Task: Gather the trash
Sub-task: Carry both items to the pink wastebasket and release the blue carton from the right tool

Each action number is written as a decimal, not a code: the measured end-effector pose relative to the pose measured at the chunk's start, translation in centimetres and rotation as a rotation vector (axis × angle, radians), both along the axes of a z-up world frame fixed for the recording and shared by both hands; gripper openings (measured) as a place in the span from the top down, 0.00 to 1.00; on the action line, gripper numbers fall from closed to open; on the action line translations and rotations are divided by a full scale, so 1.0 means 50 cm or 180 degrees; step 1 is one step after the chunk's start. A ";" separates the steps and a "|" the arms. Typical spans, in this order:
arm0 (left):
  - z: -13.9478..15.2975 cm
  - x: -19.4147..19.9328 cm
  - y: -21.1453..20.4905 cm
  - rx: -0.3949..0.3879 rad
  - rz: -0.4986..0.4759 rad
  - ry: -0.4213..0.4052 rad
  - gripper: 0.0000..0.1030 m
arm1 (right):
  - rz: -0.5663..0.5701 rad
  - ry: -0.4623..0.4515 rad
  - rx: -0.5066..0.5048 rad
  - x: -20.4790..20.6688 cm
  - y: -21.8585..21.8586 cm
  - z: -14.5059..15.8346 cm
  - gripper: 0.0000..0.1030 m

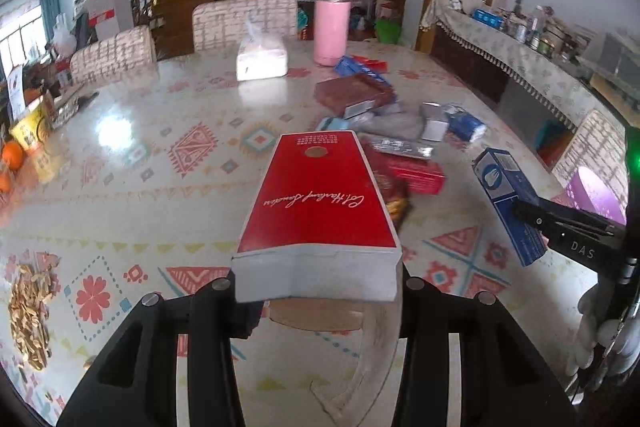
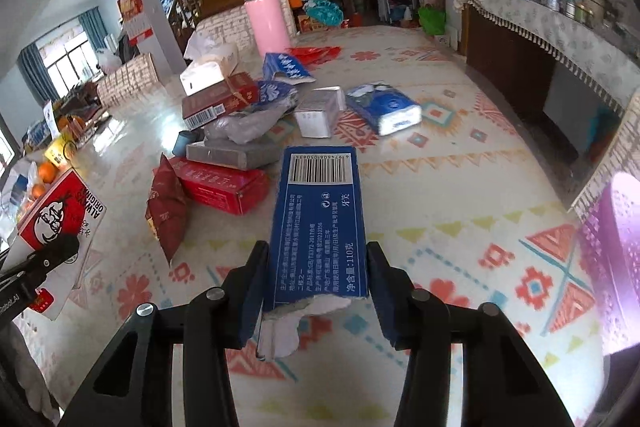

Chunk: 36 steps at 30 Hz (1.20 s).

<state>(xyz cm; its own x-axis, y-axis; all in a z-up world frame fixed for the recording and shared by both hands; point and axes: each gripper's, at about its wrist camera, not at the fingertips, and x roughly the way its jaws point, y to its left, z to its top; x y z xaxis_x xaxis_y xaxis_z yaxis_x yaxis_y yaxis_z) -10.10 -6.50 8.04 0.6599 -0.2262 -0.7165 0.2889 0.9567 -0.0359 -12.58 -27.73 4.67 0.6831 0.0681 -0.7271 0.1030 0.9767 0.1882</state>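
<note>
A cluttered living room with a staircase and a long sideboard surrounds a big desk under a patterned cloth. At the desk's right edge stands a purple perforated bin, seemingly the place for the trash, though its mouth is not visible.

Mid-desk lies the remaining heap: red and maroon cartons, a grey flat box, a crumpled grey bag, a dark red snack pouch and blue tissue packs, touching and overlapping. A pink bottle and a white tissue pack stand behind it, apart.

The left hand-held gripper is clenched on the near end of a red carton, held off the desk and pointing away. The right hand-held gripper grasps a blue toothpaste box by its sides, near the torn end.

Judging from this, both pieces are ready for carrying to the bin. The right one is nearer and should go first. Keep the grips firm, since thin card crushes and slips. Swing each box clear of the other hand-held gripper, bring it over the bin's opening, then release. The long red carton could catch on the rim, so tip it end-first.
</note>
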 end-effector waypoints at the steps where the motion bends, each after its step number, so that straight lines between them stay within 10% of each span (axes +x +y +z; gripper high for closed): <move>1: 0.003 -0.006 -0.011 0.0034 -0.0024 -0.0026 0.59 | -0.0026 -0.0018 -0.0012 -0.010 -0.006 0.004 0.50; 36: -0.002 -0.092 -0.456 0.0494 -0.1116 -0.0259 0.58 | -0.0853 -0.0337 0.0051 -0.248 -0.330 0.063 0.50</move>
<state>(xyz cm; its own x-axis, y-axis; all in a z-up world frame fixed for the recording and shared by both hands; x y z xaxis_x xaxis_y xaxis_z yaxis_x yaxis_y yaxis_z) -14.69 -29.28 7.95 0.6179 -0.3410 -0.7084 0.5952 0.7916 0.1381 -24.97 -44.22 7.83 0.7504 -0.1142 -0.6511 0.3361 0.9141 0.2270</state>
